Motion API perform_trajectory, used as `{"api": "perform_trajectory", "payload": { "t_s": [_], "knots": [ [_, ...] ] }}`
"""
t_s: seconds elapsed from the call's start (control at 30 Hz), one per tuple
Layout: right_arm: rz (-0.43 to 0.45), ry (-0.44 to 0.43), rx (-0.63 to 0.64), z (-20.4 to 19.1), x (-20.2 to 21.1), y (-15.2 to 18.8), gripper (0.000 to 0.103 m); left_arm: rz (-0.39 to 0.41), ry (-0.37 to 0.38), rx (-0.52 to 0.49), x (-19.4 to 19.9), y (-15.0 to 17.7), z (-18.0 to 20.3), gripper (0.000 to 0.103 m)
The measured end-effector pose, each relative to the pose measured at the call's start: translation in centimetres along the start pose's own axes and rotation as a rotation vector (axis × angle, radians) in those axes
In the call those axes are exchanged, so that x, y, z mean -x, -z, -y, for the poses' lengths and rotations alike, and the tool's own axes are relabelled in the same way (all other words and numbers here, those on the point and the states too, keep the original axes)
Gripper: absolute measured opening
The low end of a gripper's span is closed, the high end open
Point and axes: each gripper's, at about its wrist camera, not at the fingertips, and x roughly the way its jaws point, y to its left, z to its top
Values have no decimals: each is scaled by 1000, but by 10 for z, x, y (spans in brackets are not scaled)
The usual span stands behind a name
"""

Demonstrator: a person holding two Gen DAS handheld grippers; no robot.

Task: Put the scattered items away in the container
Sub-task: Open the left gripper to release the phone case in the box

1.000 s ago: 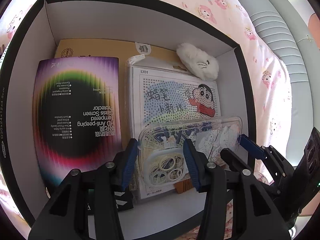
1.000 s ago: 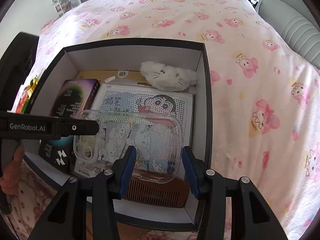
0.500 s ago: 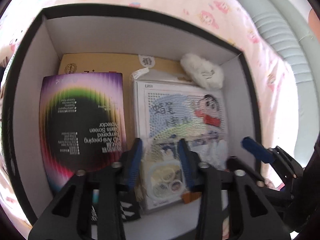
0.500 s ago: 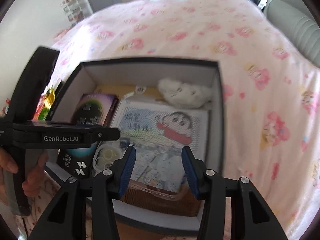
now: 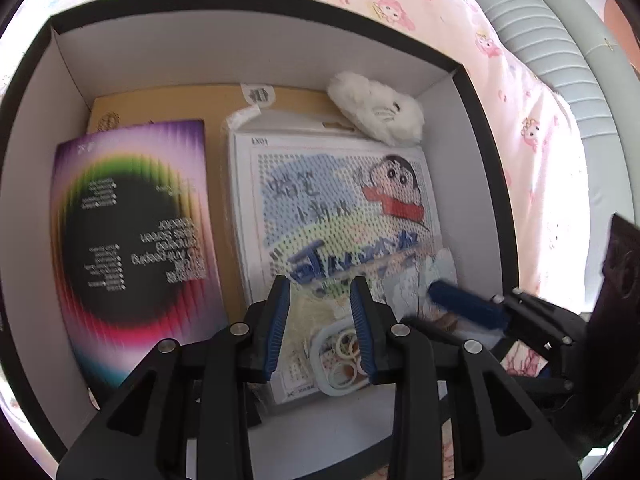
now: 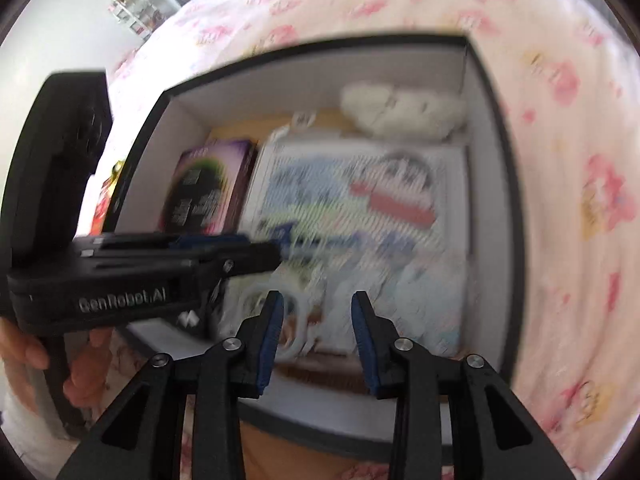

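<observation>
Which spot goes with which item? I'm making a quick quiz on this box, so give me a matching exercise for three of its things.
Things:
1. fluffy white plush toy
2. rainbow-ringed black screen protector pack
3. clear cartoon-printed phone case

Places:
A. left side of the box
B. near edge, between the left tongs
C. far right corner

Pairs: 1-C, 2-A, 3-B
</observation>
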Motion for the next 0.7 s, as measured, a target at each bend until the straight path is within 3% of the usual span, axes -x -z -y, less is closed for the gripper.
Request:
{"api": "perform_trajectory", "payload": {
  "t_s": [0.2,0.3,0.43,0.57,0.7],
  "knots": [
    [4,134,36,-4,-19,-29,32,16,3,32,5,5,-8,30],
    [-12,121,28,-1,-25,-34,31,7,19,39,14,25,-29,30],
    [-52,100,27,-3,-34,-31,31,0,18,43,19,16,-42,30],
    [-79,8,-16,0,-35,-21,31,-23,48,52,23,20,-49,30],
    [-20,68,10,-7,-21,-11,31,-61,98,48,23,29,-51,33]
  ]
}}
